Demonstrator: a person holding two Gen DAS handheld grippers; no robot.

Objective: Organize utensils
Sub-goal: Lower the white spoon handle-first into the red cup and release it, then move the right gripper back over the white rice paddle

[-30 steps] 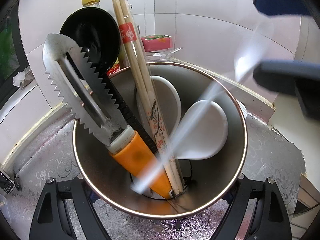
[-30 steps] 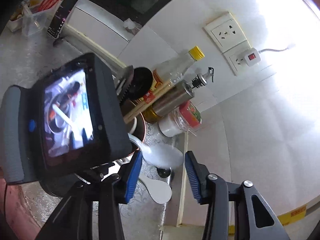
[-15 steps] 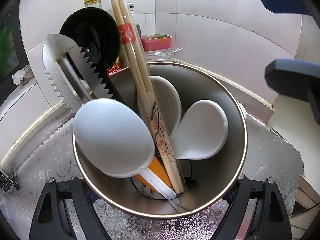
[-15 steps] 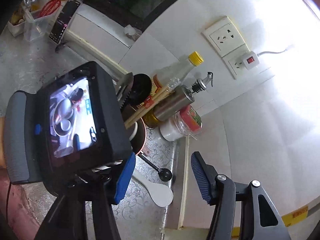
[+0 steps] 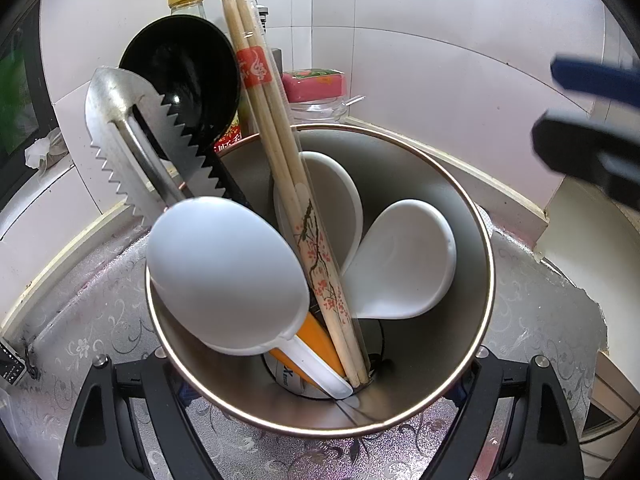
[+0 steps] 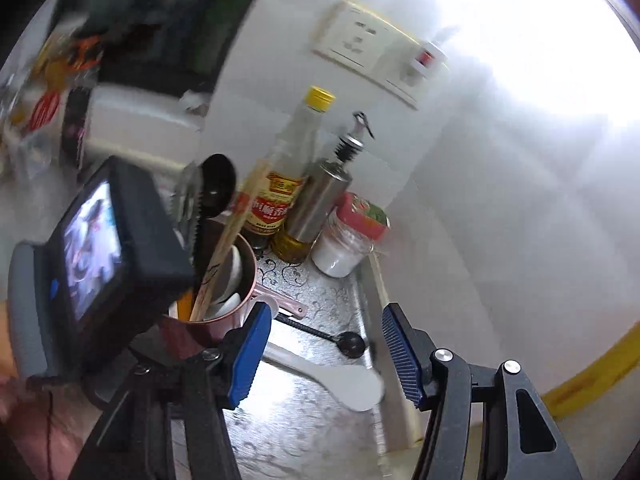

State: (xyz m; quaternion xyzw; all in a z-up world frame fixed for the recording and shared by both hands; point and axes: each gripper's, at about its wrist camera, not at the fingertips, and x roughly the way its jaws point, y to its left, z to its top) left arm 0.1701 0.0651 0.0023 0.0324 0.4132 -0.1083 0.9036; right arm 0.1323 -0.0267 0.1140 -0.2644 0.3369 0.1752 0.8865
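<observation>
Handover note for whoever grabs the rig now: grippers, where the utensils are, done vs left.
Left gripper: jaws clamped around the metal holder cup, steadying it on the counter.
Right gripper: jaws open, nothing between them, off to the cup's side.
In the cup: large white spoon, two more white spoons, wrapped chopsticks, black ladle, serrated scraper with orange handle.
On the counter beside the cup: white rice paddle and a small black-headed utensil.
Left, probably: those two into the cup.
</observation>
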